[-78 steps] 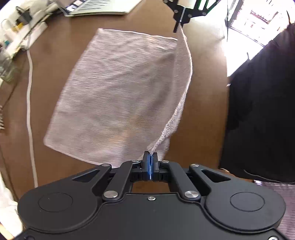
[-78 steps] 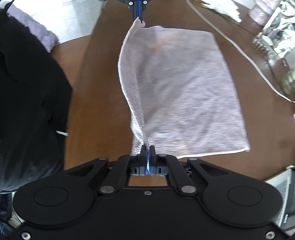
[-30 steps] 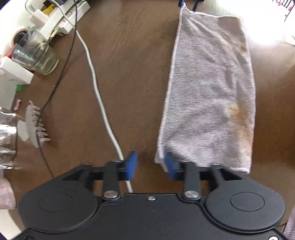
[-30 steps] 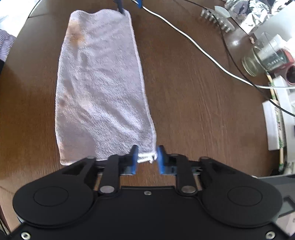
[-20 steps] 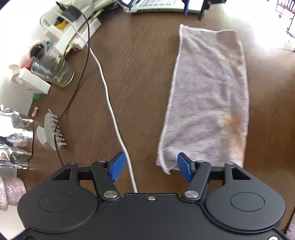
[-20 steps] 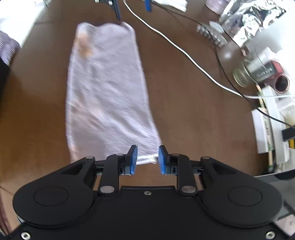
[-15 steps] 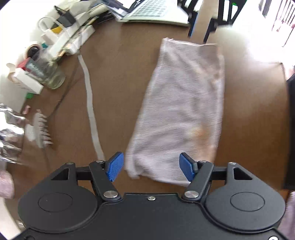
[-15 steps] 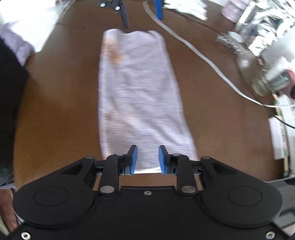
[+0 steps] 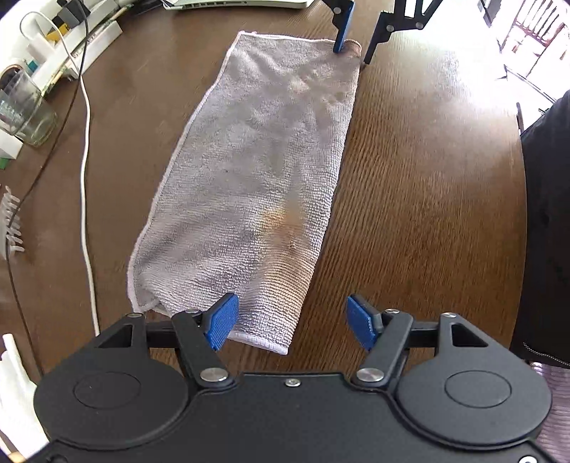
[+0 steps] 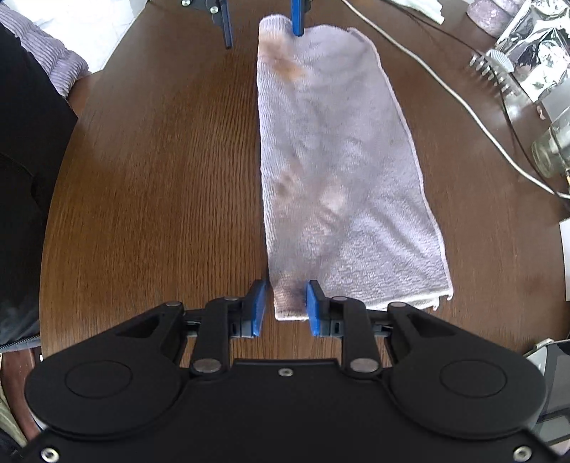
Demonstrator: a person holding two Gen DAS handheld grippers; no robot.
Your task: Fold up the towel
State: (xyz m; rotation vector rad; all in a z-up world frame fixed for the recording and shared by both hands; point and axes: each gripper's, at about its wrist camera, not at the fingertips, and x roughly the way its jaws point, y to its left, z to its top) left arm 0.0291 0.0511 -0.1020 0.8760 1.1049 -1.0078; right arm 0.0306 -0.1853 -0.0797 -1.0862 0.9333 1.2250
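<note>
The left gripper (image 9: pixel 289 322) stands at the near short end of the towel (image 9: pixel 256 185), its blue pads spread wide: the left pad (image 9: pixel 221 320) sits over the towel's hem, while the right pad (image 9: pixel 360 322) is over bare table (image 9: pixel 420 199), with the folded corner of the cloth between them. Nothing is pinched. The towel lies flat on the dark wood as a long, narrow strip, folded once lengthwise (the smooth folded edge runs along the person's side, the hemmed edges along the far side near the cable (image 9: pixel 84 171)). An orange-brown stain (image 9: pixel 281 213) shows on the half nearer the left gripper. At the opposite short end the right gripper (image 10: pixel 283 308) is also parted, though more narrowly; its pads straddle the folded corner (image 10: pixel 289 297) there, one on each side, and whether they touch the cloth cannot be told. From that same view the left gripper (image 10: pixel 263 25) appears at the towel's other end, one finger over the cloth and one beside it. Beyond the towel, well apart from it, the white cable crosses the table; past that stand a glass jar (image 9: pixel 21 107), a white comb-like item (image 9: pixel 10 220), crumpled foil (image 10: pixel 534 42), and a laptop (image 9: pixel 235 3) at the far edge.
</note>
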